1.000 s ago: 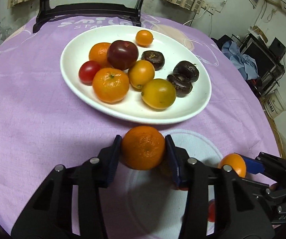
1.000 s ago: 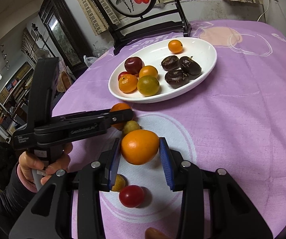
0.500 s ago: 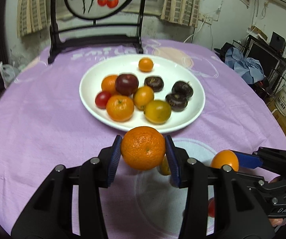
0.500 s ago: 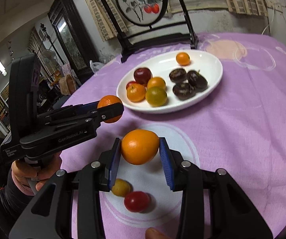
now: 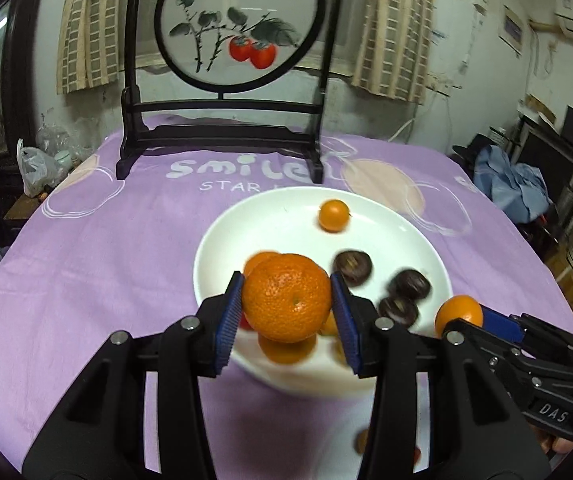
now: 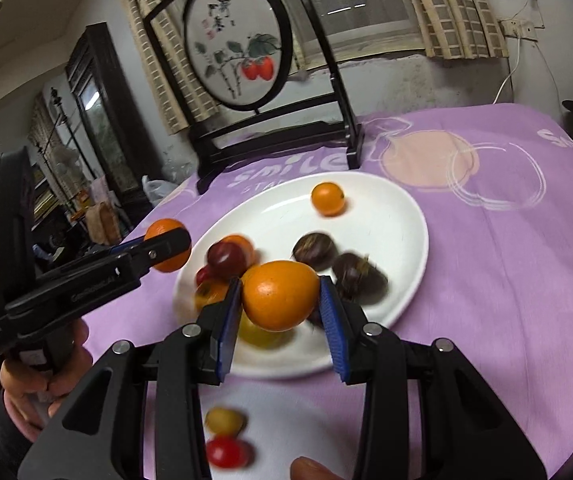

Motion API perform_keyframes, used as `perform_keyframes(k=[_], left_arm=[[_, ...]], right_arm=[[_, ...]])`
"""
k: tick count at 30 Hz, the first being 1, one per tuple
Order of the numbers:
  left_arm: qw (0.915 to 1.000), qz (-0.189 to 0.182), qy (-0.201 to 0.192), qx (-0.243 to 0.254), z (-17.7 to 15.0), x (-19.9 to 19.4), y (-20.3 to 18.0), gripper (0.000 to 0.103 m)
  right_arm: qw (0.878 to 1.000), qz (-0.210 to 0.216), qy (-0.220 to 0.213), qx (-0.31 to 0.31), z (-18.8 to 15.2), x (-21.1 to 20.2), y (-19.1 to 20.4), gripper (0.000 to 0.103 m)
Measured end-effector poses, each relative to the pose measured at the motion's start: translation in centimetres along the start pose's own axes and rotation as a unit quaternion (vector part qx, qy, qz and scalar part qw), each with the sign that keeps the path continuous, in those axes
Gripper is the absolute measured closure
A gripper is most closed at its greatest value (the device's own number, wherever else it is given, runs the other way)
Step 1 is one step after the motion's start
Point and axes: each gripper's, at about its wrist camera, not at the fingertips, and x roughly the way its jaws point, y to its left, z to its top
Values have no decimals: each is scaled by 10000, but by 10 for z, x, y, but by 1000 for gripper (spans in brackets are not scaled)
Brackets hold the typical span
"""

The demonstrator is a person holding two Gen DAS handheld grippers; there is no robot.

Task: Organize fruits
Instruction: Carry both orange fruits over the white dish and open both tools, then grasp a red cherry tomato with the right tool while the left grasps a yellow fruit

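Note:
My left gripper (image 5: 287, 312) is shut on a mandarin (image 5: 286, 298) and holds it in the air over the near part of the white plate (image 5: 270, 224). My right gripper (image 6: 280, 308) is shut on a smooth orange fruit (image 6: 280, 295), also lifted above the plate's (image 6: 386, 208) near rim. The plate holds several fruits: a small orange one (image 5: 333, 216) at the back, dark ones (image 5: 353, 267) at the right, red and orange ones partly hidden behind the held fruit. The right gripper (image 5: 470, 320) shows in the left wrist view, the left gripper (image 6: 166, 246) in the right wrist view.
A yellow fruit (image 6: 224, 421) and a red tomato (image 6: 226, 451) lie on the purple cloth (image 5: 86, 264) near me. A black-framed round screen (image 5: 238, 24) stands at the table's back edge. Furniture and clutter (image 5: 518, 188) lie beyond the right edge.
Both grippers have risen and moved forward with their fruit toward the plate. The views tilted up, so the screen and walls show more.

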Motion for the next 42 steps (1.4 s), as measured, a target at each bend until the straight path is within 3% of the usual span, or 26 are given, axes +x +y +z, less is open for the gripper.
perform_keyframes(k=[2,5,6,7,8,13,19,24,31,37,42], left_arm=[[10000,29,14,-16,6,12,2,59],[9999,115,59,-74,14,28,1,54],[9997,176,77,-132,16,30,2,43],[9995,261,64,-185,17,29,3,17],[9990,385,-65,-229,17,23,4,11],[9986,481,-192,64,17,0,-5,8],[9981,552,-87,242,-9,-21,-2,4],[9979,616,31,212,-38,-35,14,2],[9980,591,205,136,-56,-43,28,2],[9976,656,183,140,-58,-45,30,2],[9978,632,197,96,-56,-46,31,2]], right_arm=[[10000,-11,-32,13,5,8,-2,63],[9996,-160,-201,103,12,10,-6,35],[9996,-116,-220,126,12,6,-8,35],[9997,-5,-207,127,13,0,-8,35],[9997,16,-216,103,13,-4,-8,35],[9998,117,-64,-131,1,-24,2,35],[9954,324,536,-726,-38,-40,19,35],[9810,839,1040,-1405,-69,-67,37,35],[9666,898,1364,-1977,-99,-82,48,35],[9558,692,1827,-2196,-118,-67,52,45],[9543,589,1938,-2197,-122,-59,49,56]])
